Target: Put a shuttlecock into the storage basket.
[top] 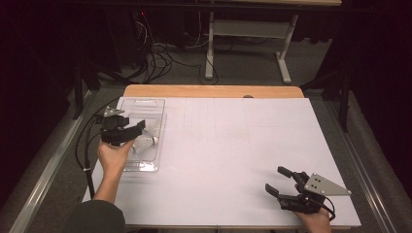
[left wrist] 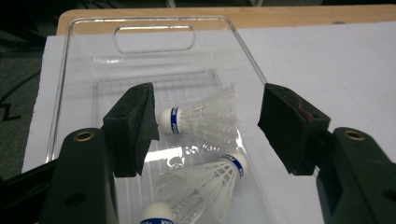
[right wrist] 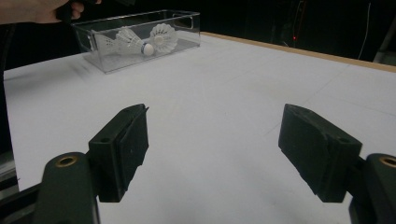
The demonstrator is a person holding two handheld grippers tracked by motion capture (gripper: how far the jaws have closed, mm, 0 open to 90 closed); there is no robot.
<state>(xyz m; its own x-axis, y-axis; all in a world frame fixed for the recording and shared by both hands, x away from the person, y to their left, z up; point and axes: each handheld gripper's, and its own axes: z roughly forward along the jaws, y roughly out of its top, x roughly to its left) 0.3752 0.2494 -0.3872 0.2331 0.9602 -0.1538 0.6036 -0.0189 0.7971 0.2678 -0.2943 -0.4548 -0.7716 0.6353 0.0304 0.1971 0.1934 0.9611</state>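
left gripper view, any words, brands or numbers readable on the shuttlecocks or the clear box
Blue band on the upper white feather shuttlecock: white print, too blurred to read.
Blue band on the middle white shuttlecock: print, too blurred to read.
Blue band on the lowest shuttlecock's cork: white letters cut off at the frame edge, unreadable.
Clear plastic box: no text seen.

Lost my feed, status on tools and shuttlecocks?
Left tool open above clear bin. Right tool open, empty. Shuttlecocks lie in bin. Nothing in the way.
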